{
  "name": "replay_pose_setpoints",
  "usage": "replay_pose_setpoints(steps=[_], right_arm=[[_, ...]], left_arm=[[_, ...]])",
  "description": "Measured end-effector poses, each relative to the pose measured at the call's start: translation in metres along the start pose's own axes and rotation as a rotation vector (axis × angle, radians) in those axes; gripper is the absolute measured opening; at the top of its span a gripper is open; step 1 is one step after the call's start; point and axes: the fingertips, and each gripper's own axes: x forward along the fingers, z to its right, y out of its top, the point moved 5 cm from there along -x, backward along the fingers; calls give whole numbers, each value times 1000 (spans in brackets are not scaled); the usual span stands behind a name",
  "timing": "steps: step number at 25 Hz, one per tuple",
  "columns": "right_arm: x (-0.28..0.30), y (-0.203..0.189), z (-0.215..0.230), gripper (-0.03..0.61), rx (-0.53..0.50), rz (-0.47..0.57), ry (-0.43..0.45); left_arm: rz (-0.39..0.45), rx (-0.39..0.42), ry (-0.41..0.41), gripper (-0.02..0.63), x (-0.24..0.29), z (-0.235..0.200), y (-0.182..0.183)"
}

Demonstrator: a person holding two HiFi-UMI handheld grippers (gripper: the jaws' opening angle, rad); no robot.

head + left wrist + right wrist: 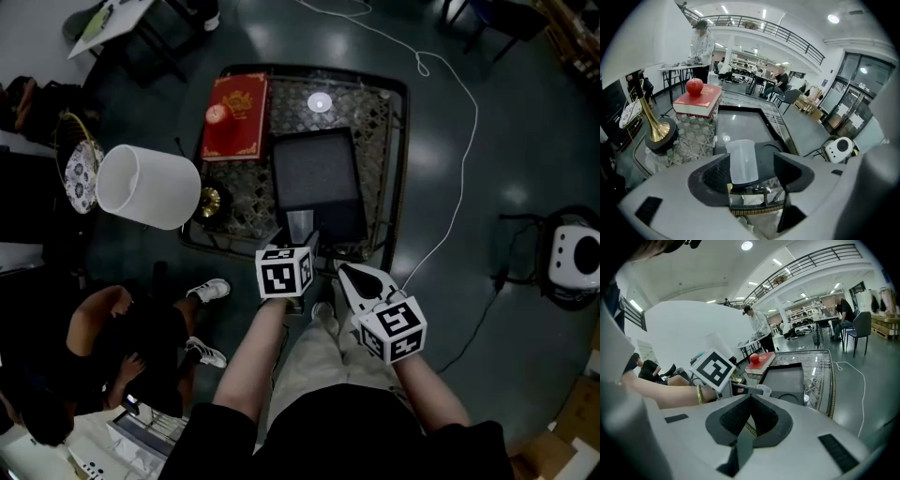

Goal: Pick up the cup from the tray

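Note:
A translucent white cup [300, 225] stands upright at the near edge of the black tray [314, 173] on the glass-topped table. My left gripper [299, 242] reaches in from the near side. In the left gripper view the cup [743, 161] stands between the jaws of the left gripper [751, 161]; the left pad is close to it and a gap shows on the right, so the gripper is open. My right gripper [345, 273] hangs just right of the table's near edge. Its jaws [750, 397] are shut on nothing, and the cup [764, 390] shows just beyond them.
A red book with an apple [234, 114] lies at the table's far left. A lamp with a white shade [148, 186] and brass base [207, 201] stands at the left edge. A white cable [461, 169] runs across the floor. A person [122, 337] sits at lower left.

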Motion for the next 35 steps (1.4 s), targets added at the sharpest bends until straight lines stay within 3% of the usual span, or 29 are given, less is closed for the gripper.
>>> replay_pose_setpoints(steps=[12, 17, 27, 35], right_arm=[[6, -5, 9, 11, 29, -21, -5], [6, -4, 14, 11, 39, -16, -13], [-1, -4, 16, 11, 38, -11, -17], [-9, 1, 13, 11, 19, 7, -20]], left_arm=[[-192, 15, 71, 307, 56, -21, -5], [-225, 23, 112, 304, 64, -27, -10], [-198, 29, 103, 291, 60, -23, -9], [-32, 11, -4, 290, 24, 11, 18]])
